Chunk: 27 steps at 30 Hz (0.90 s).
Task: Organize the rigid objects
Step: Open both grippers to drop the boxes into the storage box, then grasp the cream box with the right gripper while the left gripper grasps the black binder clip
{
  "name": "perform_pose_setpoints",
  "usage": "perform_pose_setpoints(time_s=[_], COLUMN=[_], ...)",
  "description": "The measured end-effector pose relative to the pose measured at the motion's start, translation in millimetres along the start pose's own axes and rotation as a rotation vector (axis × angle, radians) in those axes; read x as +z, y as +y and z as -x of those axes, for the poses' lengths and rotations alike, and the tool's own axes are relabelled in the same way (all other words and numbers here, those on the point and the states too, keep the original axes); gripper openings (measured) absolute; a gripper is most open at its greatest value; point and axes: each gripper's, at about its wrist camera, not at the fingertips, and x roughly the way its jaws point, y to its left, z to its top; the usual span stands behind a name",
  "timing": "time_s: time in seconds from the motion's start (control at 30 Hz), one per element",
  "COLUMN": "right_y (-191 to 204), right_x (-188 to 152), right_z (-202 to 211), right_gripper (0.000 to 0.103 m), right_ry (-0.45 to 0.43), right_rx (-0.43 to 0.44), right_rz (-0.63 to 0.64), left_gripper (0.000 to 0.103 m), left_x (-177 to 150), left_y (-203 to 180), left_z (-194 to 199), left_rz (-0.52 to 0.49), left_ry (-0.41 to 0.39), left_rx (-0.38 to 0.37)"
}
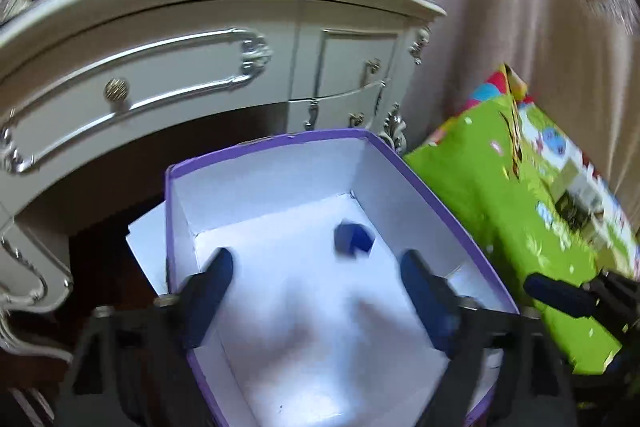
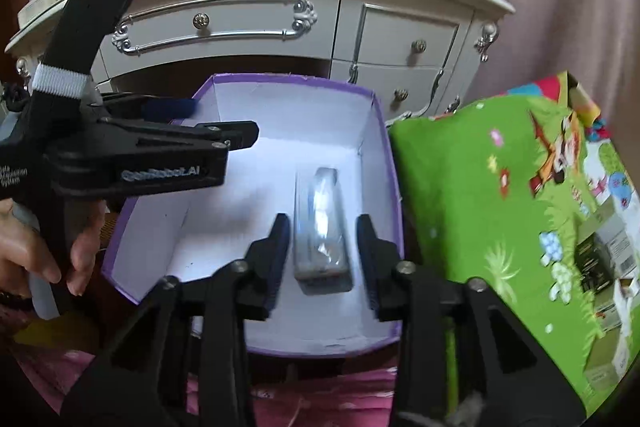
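Purple-rimmed box (image 2: pixel 384 155), white inside, open at the top, in front of a cream dresser (image 2: pixel 248 27).

Left: left gripper (image 1: pixel 316 267) over the box's left side, fingers spread wide, nothing between them. In its view a small blue block (image 1: pixel 354 241) shows over the floor near the far right corner; blurred, so whether it rests there or is falling cannot be told.

Middle: right gripper (image 2: pixel 323 251) over the box's near right part, fingers spread. A clear wrapped case (image 2: pixel 320 227) lies on the box floor along the right wall, between the fingers; contact cannot be told.

Right: green printed carton (image 2: pixel 500 207), tilted, just beside the box's right wall.

Step, as judged: items going into the box; the case reads as set down or about to be gripped. Next move probably calls for lifting both grippers straight up past the rim.

Room: box floor left of the case is bare. Right wall and carton crowd the right gripper's outer side; the left gripper's body overhangs the left rim.
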Motion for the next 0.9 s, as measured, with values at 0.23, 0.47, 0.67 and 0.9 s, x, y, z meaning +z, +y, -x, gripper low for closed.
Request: perform_pose_setpoints(time_s=[0.23, 0.47, 0.67, 0.9], right_y=[-25.2, -125.2, -236.1, -293.7], right_x=[-12.7, -69.2, -184.9, -251.0], right_z=[26.1, 70.5, 119.9, 151.2], right_gripper=[0.067, 0.078, 0.081, 0.081], right_ry=[-0.04, -0.03, 0.009, -0.105], right_rx=[-0.024, -0.235, -0.369, -0.331], right_rz=[-0.085, -0.369, -0.87, -1.212], left_gripper=[0.088, 0.088, 0.088, 0.088], left_x=[-8.4, -27.1, -48.5, -45.2], left_y=[-14.7, -85.0, -151.8, -260.5], left_z=[-4.5, -2.6, -3.8, -24.8], left_rz=[-0.003, -0.182, -0.366, -0.541], left_ry=[0.047, 0.082, 0.12, 0.16], left_rx=[-0.063, -0.157, -0.239, -0.404])
